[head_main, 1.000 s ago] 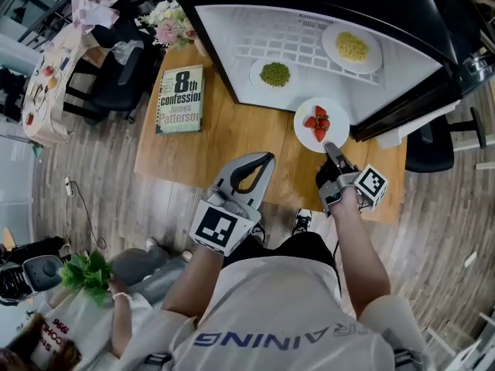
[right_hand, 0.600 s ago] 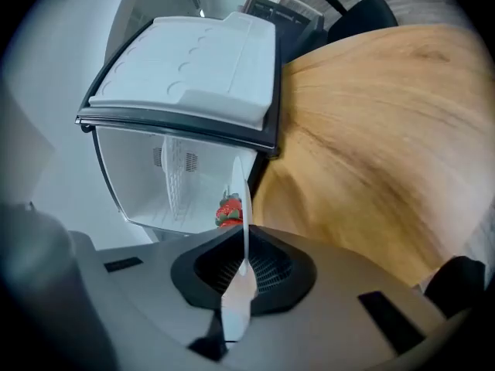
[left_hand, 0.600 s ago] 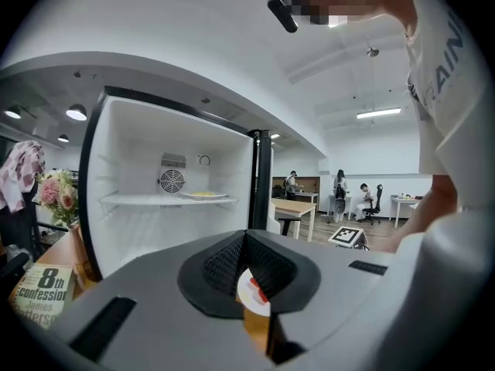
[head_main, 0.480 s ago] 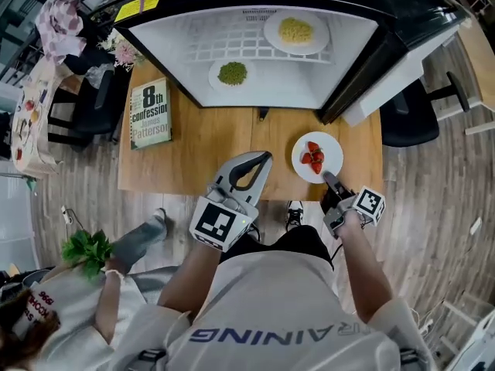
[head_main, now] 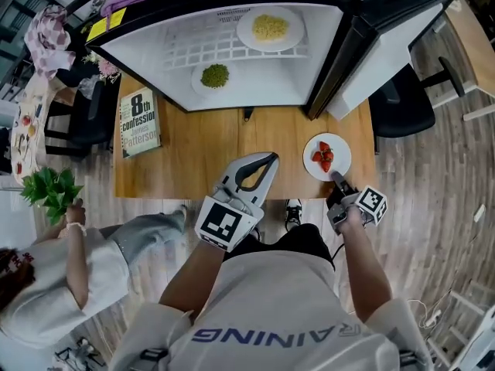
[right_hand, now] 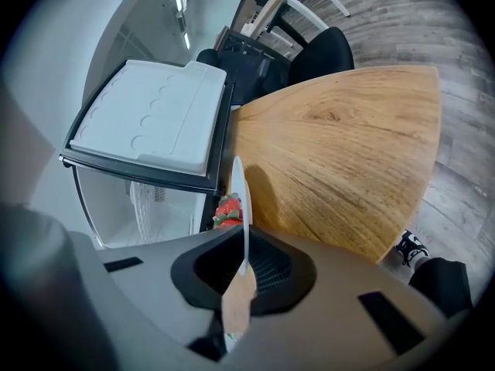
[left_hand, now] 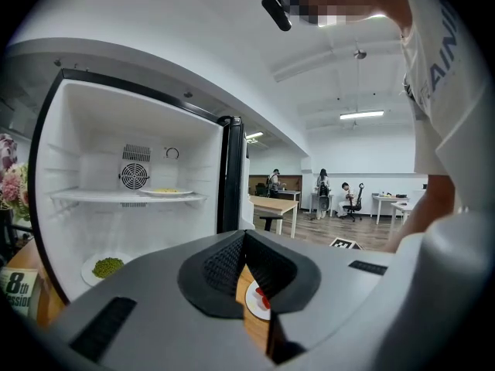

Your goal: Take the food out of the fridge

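A white plate of strawberries (head_main: pixel 326 155) sits over the front right part of the wooden table (head_main: pixel 193 157). My right gripper (head_main: pixel 336 176) is shut on its near rim. In the right gripper view the plate's edge (right_hand: pixel 239 195) runs between the jaws, with the strawberries (right_hand: pixel 227 210) just beyond. The open fridge (head_main: pixel 232 52) holds a plate of yellow food (head_main: pixel 270 28) on the shelf and a plate of green food (head_main: pixel 214 76) below it. My left gripper (head_main: pixel 270 158) is shut and empty, hovering over the table's front edge and pointing at the fridge.
A book (head_main: pixel 140 122) lies on the table's left side. The fridge door (head_main: pixel 379 49) stands open at the right, with a black office chair (head_main: pixel 402 107) beyond it. A person holding a green plant (head_main: pixel 48 192) is at the left.
The right gripper has pulled the strawberry plate back from the fridge front toward the table's near right edge. The left gripper has drawn back slightly. The person with the plant has moved at the left.
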A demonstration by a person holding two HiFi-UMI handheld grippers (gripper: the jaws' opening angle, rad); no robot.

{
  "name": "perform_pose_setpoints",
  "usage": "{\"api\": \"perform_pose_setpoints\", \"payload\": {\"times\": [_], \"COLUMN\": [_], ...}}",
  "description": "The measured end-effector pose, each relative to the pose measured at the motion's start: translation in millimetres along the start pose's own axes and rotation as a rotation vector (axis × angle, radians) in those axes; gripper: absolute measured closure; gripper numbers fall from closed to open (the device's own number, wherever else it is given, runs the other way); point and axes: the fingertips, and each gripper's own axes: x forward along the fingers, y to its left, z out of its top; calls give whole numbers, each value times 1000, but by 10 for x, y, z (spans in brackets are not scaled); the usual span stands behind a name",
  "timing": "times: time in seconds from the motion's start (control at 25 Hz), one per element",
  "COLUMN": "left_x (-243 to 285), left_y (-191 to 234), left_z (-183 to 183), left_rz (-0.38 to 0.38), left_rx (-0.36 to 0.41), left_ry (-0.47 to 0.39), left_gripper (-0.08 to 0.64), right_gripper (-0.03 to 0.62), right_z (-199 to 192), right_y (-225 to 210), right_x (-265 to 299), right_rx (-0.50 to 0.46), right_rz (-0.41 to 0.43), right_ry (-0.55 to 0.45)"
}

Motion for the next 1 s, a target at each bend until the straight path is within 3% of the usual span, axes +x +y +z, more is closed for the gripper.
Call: {"api": "perform_pose_setpoints", "payload": {"times": [0.12,0.24,0.36,0.6,0.8,1.0], "left_x": [18,13,-2,-57,-91,-110], "left_y": [16,38,56,68,82,86], "left_z": [-7,-28,-30,-26,-47,-81], "left_rz": [8,16,14,11,5,5], "left_rx": [-10,-27,-35,-47,-71,-68], "left_ry": [2,5,-10,-18,-24,-26], "left_gripper": [551,551,552,552,552,551], "right_gripper": [561,558,452,374,356,348], "right_z": [17,25,6,-144,-259,-324], "right_y": [-11,27,112,75,11,-44], "right_x": [20,53,91,121,138,142], "right_rx": [-22,-124,-262,-465,-716,-872], "right_rz": [-21,-48,-39,-79,-154,-216], "right_ry": [-3,-4,18,119,239,347]}}
